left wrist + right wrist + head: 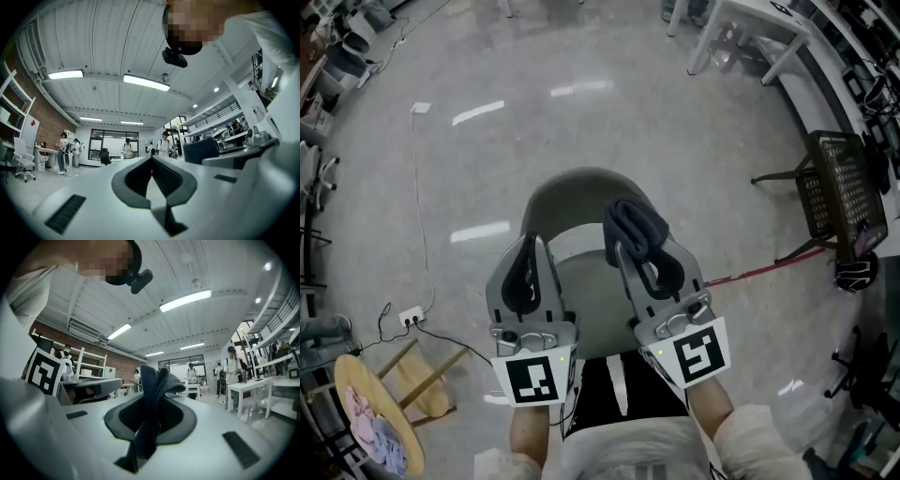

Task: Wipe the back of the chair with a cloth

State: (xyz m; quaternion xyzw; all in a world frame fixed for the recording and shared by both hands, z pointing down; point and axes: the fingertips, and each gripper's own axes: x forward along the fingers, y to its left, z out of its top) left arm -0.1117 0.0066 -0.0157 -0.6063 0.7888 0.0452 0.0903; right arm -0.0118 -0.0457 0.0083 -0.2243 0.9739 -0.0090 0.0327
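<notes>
Polished grey floor (609, 122) with furniture and wires on it.
A grey-green chair (581, 192) stands at the middle. At the lower left stands a wooden stool (380, 412), with a white power strip (412, 318) and its black wires lying near it. A white table (750, 33) and a black mesh seat (836, 187) stand at the right.

Cloth (635, 228) (in right gripper (641, 247)) over the chair (574, 191), perhaps touching it.

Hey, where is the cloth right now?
In the head view, the dark cloth sits just right of centre, clamped in the right gripper and held over the grey chair.
</notes>
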